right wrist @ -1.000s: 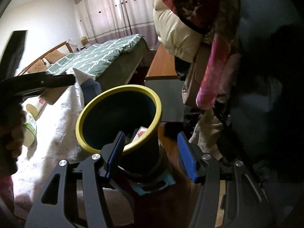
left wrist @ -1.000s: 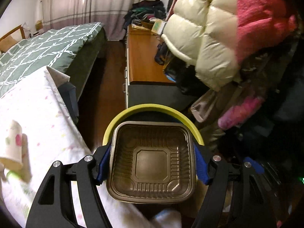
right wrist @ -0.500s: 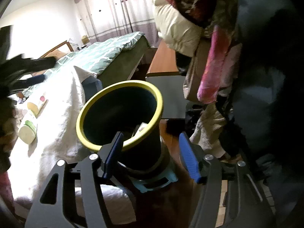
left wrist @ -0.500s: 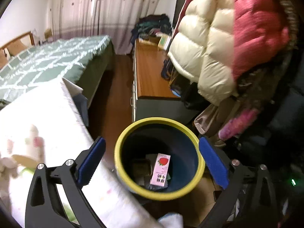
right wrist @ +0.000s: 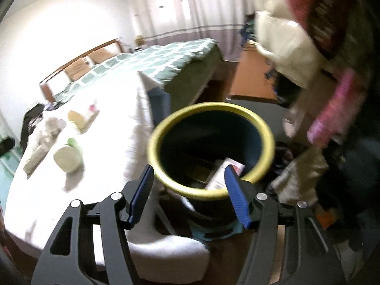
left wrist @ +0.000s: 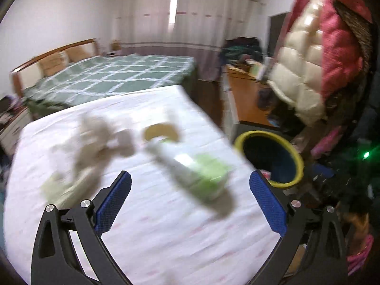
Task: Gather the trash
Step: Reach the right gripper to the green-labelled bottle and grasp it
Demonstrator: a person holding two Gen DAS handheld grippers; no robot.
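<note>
A dark bin with a yellow rim (right wrist: pixel 211 149) stands on the floor beside a white-covered table (left wrist: pixel 166 225); it holds a small carton (right wrist: pixel 225 173) and a dark tray. My right gripper (right wrist: pixel 190 194) is open around the bin's near rim. My left gripper (left wrist: pixel 190 204) is open and empty over the table, facing a green and white bottle (left wrist: pixel 197 168) lying on its side, a paper cup (left wrist: pixel 161 131) and crumpled paper (left wrist: pixel 95 140), all blurred. The bin also shows in the left wrist view (left wrist: pixel 270 159) at the right. The bottle (right wrist: pixel 67 156) shows in the right wrist view.
A green checked bed (left wrist: pixel 114 78) lies beyond the table. A wooden dresser (left wrist: pixel 247 99) stands right of it. Puffy coats (left wrist: pixel 313 54) hang at the right above the bin. A white cloth (right wrist: pixel 171 249) lies under my right gripper.
My left gripper let the brown tray drop into the bin, then swung left over the table. My right gripper has moved slightly and stays open at the bin.
</note>
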